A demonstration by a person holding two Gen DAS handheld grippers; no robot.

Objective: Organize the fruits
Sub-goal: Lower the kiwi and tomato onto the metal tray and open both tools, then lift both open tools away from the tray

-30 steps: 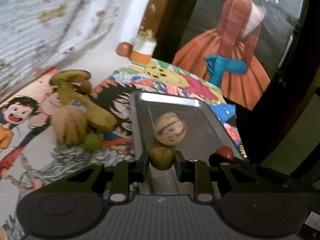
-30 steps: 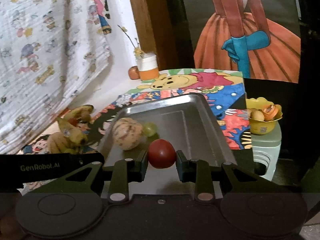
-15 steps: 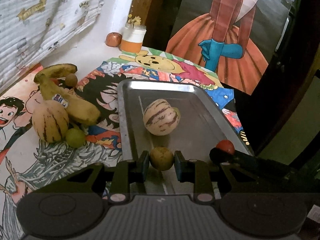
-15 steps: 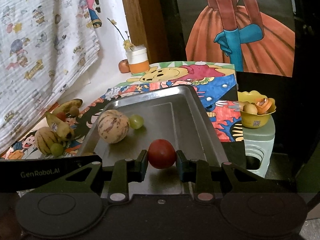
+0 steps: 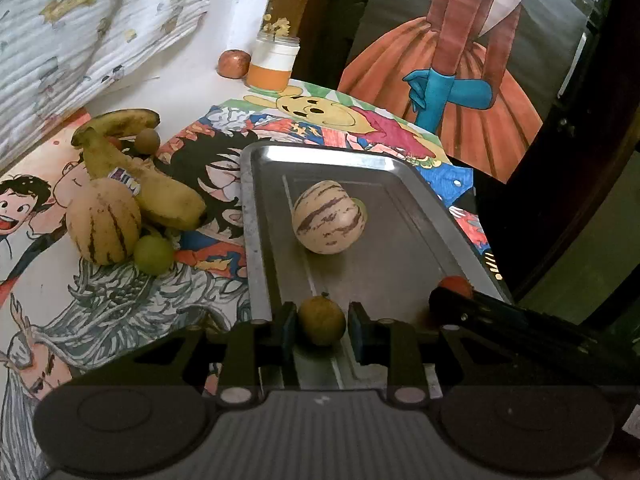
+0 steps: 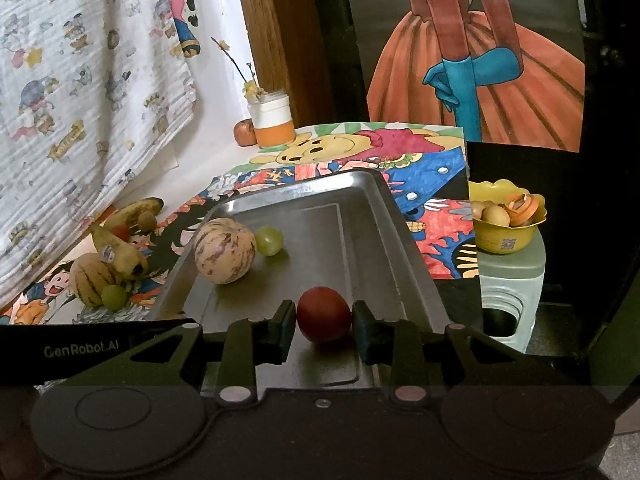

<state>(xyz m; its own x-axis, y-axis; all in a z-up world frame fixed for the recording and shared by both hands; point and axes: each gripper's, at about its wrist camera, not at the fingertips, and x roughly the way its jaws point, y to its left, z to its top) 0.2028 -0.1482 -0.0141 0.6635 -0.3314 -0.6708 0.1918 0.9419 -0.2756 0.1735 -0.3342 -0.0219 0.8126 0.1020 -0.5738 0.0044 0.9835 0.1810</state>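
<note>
A small brown fruit (image 5: 322, 320) is pinched between the pads of the left gripper (image 5: 322, 326) just above the near end of the metal tray (image 5: 256, 216). A red fruit (image 6: 324, 314) sits between the jaws of the right gripper (image 6: 324, 326), which are opening, low over the tray floor. Both fruits are best let go only once the floor is touched, since round fruit is likely to roll. Bare floor is left at the near end and along the right side; the striped melon (image 5: 328, 218) and a green grape (image 6: 270, 241) are kept well ahead. The raised rim should be cleared when the grippers are drawn back.
</note>
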